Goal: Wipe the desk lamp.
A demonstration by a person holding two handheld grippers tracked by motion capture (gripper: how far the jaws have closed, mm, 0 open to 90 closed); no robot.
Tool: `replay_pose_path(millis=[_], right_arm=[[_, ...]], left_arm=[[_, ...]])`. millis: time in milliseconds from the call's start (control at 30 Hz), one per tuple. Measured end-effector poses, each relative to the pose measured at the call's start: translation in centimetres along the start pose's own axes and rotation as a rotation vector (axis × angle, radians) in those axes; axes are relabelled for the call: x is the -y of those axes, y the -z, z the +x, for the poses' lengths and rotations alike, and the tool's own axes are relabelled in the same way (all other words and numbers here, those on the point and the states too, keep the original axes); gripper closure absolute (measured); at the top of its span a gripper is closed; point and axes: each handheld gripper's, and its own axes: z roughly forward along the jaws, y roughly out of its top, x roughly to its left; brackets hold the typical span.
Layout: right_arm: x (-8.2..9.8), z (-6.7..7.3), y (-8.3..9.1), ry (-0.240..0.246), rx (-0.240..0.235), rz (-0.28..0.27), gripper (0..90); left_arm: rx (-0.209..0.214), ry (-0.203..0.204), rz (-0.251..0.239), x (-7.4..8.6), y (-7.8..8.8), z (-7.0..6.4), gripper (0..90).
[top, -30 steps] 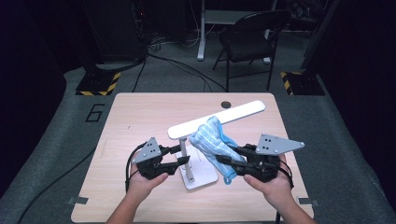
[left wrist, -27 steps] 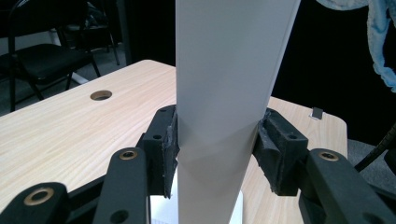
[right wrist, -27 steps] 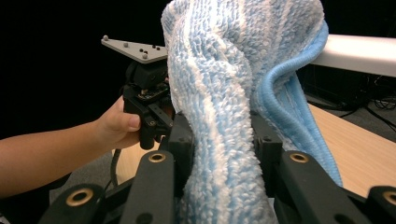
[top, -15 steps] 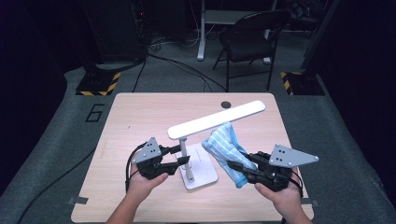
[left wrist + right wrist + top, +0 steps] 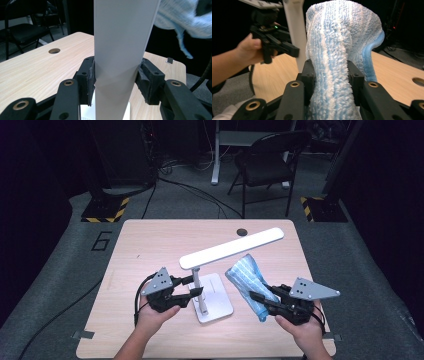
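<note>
One desk lamp (image 5: 210, 270), stem pinched by left tongs (image 5: 192, 286), one blue cloth (image 5: 248, 280) pinched by right tongs (image 5: 260, 301).

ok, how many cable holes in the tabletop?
1. One hole near the table's far edge, just beyond the lamp head. Others could be hidden under the lamp or cloth.

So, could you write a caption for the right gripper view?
Right gripper shut on a blue-and-white striped terry cloth, beside the white desk lamp post.
</note>
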Motion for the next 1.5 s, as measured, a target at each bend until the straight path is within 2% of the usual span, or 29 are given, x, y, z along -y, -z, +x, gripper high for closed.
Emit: replay_pose_path(millis=[267,400,467,600,633,700,767,867,900,967,1033,1067,1200,1500], right_arm=[[2.0,-1.8,-0.8,-0.038,0.062,0.05,66.3],[3.2,-2.8,-1.4,-0.045,0.125,0.091,66.1],[3.9,-3.3,-1.7,-0.069,0.157,0.114,66.1],[5.0,-4.2,-2.1,-0.097,0.181,0.139,66.1],[5.7,-4.7,-2.3,-0.112,0.193,0.163,66.0],[6.0,-4.9,-2.5,-0.118,0.204,0.169,65.9],[6.9,-5.7,-2.8,-0.139,0.229,0.201,65.7],[7.5,-6.2,-3.1,-0.158,0.235,0.216,65.8],[8.0,-6.6,-3.2,-0.166,0.247,0.239,65.8],[8.5,-6.9,-3.5,-0.181,0.273,0.255,65.8],[8.7,-7.1,-3.5,-0.18,0.278,0.26,65.8],[9.2,-7.4,-3.7,-0.185,0.293,0.28,65.8],[9.8,-7.9,-4.0,-0.202,0.308,0.297,65.7],[11.6,-8.8,-4.7,-0.238,0.359,0.378,64.8]], left_arm=[[0.0,0.0,0.0,0.0,0.0,0.0,52.1],[-0.001,0.0,0.0,0.0,0.0,0.0,52.1],[-0.002,-0.001,0.0,0.0,0.0,0.0,52.1],[-0.002,-0.001,0.0,0.0,0.0,0.0,52.1],[-0.001,0.0,0.0,0.0,0.0,0.0,52.1],[0.0,0.0,0.0,0.0,0.0,0.0,52.0],[0.0,0.0,0.001,0.0,0.0,0.0,52.1],[0.0,0.0,0.001,0.0,0.0,0.0,52.1],[0.0,0.0,0.001,0.0,0.0,0.0,52.1],[-0.001,0.0,0.0,0.0,0.0,0.0,52.0],[-0.001,0.0,0.0,0.0,0.0,0.0,52.0],[-0.001,0.0,0.0,0.0,0.0,0.0,52.1],[-0.001,0.0,0.001,0.0,0.0,0.0,52.0],[-0.002,0.001,-0.001,0.0,0.0,0.0,52.0]])
